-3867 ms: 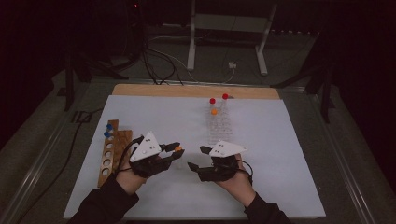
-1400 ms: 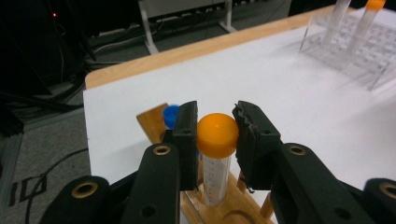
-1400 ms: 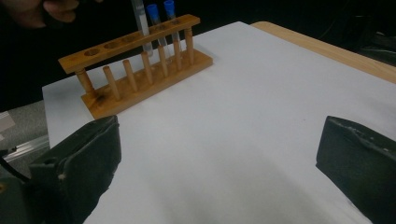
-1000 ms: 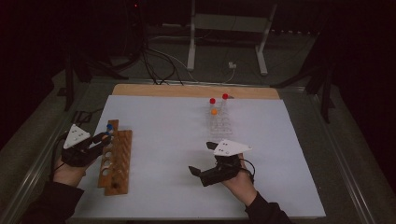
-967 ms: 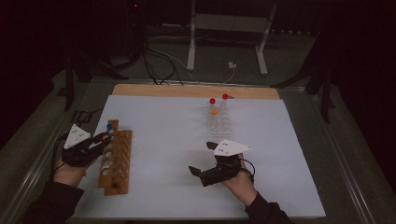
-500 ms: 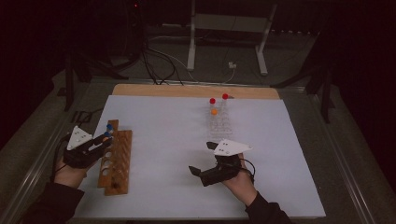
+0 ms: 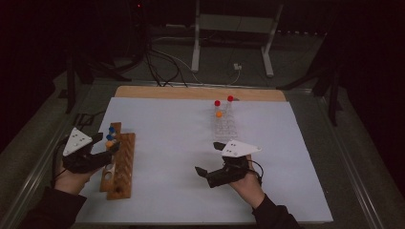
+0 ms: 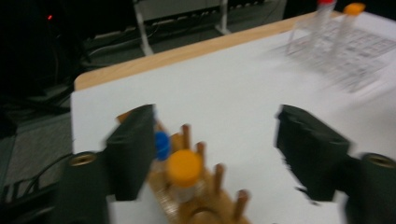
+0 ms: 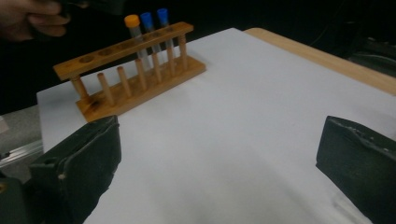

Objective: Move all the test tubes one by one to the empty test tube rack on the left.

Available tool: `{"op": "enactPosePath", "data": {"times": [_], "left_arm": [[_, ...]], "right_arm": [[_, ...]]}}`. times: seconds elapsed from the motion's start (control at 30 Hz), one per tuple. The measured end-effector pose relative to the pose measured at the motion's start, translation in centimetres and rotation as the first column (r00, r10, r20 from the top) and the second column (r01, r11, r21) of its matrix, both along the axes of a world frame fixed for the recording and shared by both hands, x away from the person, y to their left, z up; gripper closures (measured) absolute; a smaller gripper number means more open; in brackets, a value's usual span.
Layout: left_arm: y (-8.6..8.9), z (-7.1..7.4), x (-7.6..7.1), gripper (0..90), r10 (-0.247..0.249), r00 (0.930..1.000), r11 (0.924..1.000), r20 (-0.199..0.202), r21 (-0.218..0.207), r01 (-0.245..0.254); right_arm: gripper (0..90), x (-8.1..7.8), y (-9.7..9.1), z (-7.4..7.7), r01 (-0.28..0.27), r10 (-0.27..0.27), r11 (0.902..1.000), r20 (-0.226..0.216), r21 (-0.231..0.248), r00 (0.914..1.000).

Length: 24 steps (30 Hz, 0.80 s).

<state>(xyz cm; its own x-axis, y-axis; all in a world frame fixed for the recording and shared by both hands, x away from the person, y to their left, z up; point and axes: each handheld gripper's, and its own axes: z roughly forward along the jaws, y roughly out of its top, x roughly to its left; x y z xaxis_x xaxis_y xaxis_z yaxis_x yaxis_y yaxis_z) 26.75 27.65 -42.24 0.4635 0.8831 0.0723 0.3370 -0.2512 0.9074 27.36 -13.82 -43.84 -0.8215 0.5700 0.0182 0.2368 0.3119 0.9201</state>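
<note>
A dark room surrounds a table (image 7: 286,210) covered with a white sheet. At its left edge stands a wooden test-tube rack (image 7: 122,164) holding two blue-capped tubes (image 9: 155,28) and an orange-capped tube (image 8: 185,172). The left gripper (image 8: 215,154) hovers just above the rack; its jaws have just been opening and stand apart, the orange-capped tube below them, unpressed. The right gripper (image 7: 210,160) rests mid-table, jaws wide and empty. The tube looks freshly seated; next likely comes fetching another from the clear plastic rack (image 7: 223,125) at the far side, which calls for a careful upright grasp.
</note>
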Motion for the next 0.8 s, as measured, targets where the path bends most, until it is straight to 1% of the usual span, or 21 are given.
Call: {"op": "enactPosePath", "data": {"times": [0.07, 0.1, 0.13, 0.2, 0.23, 0.3, 0.43, 0.47, 0.53, 0.57, 0.63, 0.67, 0.7, 0.77, 0.8], "left_arm": [[-0.7, 0.3, -0.4, 19.4, -0.031, 0.9995, 0.9992, 0.003, -0.023, 0.031], [-1.1, 0.4, -0.7, 16.5, -0.053, 0.9986, 0.998, 0.006, -0.036, 0.053], [-1.4, 0.6, -0.9, 15.8, -0.077, 0.997, 0.9959, 0.006, -0.047, 0.077], [-2.2, 0.7, -1.2, 9.8, -0.12, 0.9927, 0.9906, 0.015, -0.064, 0.121], [-2.6, 0.8, -1.4, 9.7, -0.141, 0.9897, 0.9869, 0.023, -0.075, 0.143], [-3.3, 0.8, -1.7, 9.5, -0.174, 0.9842, 0.981, 0.033, -0.081, 0.176], [-4.7, 0.6, -2.3, 7.4, -0.227, 0.9732, 0.9695, 0.037, -0.086, 0.229], [-5.0, 0.5, -2.4, 5.4, -0.243, 0.9696, 0.9651, 0.032, -0.094, 0.245], [-5.6, 0.3, -2.6, 5.0, -0.256, 0.9663, 0.9623, 0.031, -0.088, 0.257], [-5.8, 0.1, -2.6, 5.0, -0.272, 0.962, 0.9575, 0.022, -0.093, 0.273], [-6.4, -0.3, -2.7, 5.0, -0.283, 0.9589, 0.955, 0.015, -0.088, 0.283], [-6.6, -0.5, -2.7, 5.0, -0.293, 0.956, 0.952, 0.007, -0.089, 0.293], [-6.9, -0.6, -2.7, 5.0, -0.297, 0.9548, 0.9509, 0.005, -0.088, 0.297], [-7.3, -0.9, -2.8, 5.0, -0.308, 0.9514, 0.9471, -0.002, -0.096, 0.306], [-7.4, -1.1, -2.8, 5.0, -0.308, 0.9515, 0.9476, -0.002, -0.092, 0.306]], "right_arm": [[0.0, 0.2, -0.2, 0.3, 0.01, -0.01, 0.9999, 0.008, 0.006, 0.9999], [0.0, 0.4, -0.4, 0.4, 0.018, -0.018, 0.9998, 0.01, 0.009, 0.9998], [0.0, 0.6, -0.5, 0.6, 0.026, -0.026, 0.9996, 0.016, 0.01, 0.9995], [0.0, 1.0, -0.8, 0.9, 0.04, -0.041, 0.999, 0.022, 0.021, 0.9989], [0.0, 1.2, -1.0, 1.1, 0.049, -0.05, 0.9984, 0.026, 0.026, 0.9984], [0.0, 1.8, -1.3, 1.4, 0.07, -0.071, 0.9973, 0.037, 0.021, 0.9968], [0.0, 3.0, -1.7, 1.5, 0.121, -0.12, 0.9926, 0.078, -0.011, 0.9897], [0.0, 3.4, -1.8, 1.5, 0.133, -0.132, 0.991, 0.077, -0.007, 0.9882], [0.0, 4.2, -2.1, 1.4, 0.142, -0.142, 0.9898, 0.07, -0.005, 0.9874], [0.0, 4.6, -2.1, 1.3, 0.159, -0.157, 0.9873, 0.071, -0.013, 0.985], [0.0, 5.4, -2.3, 1.0, 0.181, -0.179, 0.9833, 0.065, -0.019, 0.9817], [0.0, 5.9, -2.4, 0.8, 0.185, -0.183, 0.9824, 0.06, -0.025, 0.9812], [0.0, 6.4, -2.5, 0.7, 0.195, -0.193, 0.9802, 0.056, -0.034, 0.9796], [5.2, 7.4, -2.8, 0.3, 0.22, -0.218, 0.9746, 0.049, -0.044, 0.9748], [5.4, 7.9, -2.9, 0.2, 0.232, -0.23, 0.9716, 0.044, -0.049, 0.9723]]}}
